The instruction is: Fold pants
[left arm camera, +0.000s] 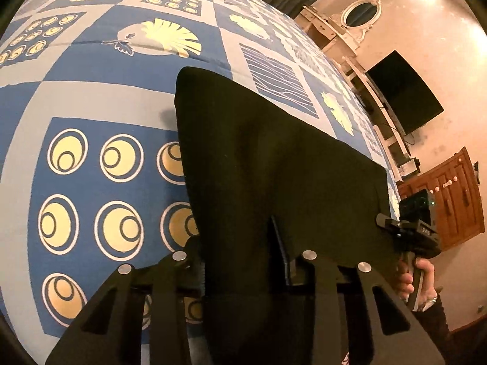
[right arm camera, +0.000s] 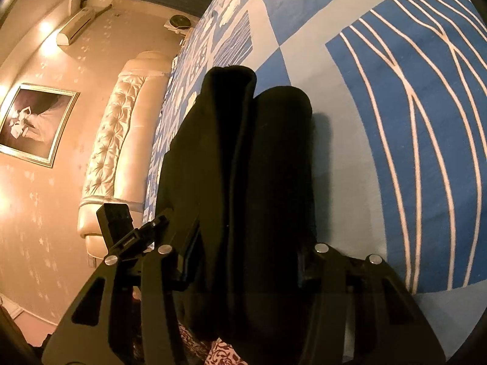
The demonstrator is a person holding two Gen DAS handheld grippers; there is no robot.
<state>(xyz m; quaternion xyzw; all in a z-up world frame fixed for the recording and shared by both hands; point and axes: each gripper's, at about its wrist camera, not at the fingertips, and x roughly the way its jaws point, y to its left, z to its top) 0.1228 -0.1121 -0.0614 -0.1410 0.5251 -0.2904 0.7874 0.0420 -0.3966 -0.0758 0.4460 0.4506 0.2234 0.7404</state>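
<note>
Gripping at both near corners right now: my left gripper (left arm camera: 243,258) has black cloth bunched between its fingers, and my right gripper (right arm camera: 246,261) is clamped on a thick wad of the same pants (left arm camera: 258,152). I judge them soft, limp and fairly light, with nothing stiff to hold a shape, so they'll sag wherever I don't support them; the near hem, 1 gripper per corner, looks like the sensible hold. Dark fabric on dark fingers hides the exact pad contact.

Further out, the pants stretch away over the blue patterned bedspread (left arm camera: 91,97). My left view gives the wide flat panel plus the person's hand (left arm camera: 411,279) on the other handle. My right view alone shows 2 rolled folds side by side and, beyond, a padded headboard (right arm camera: 121,140).
</note>
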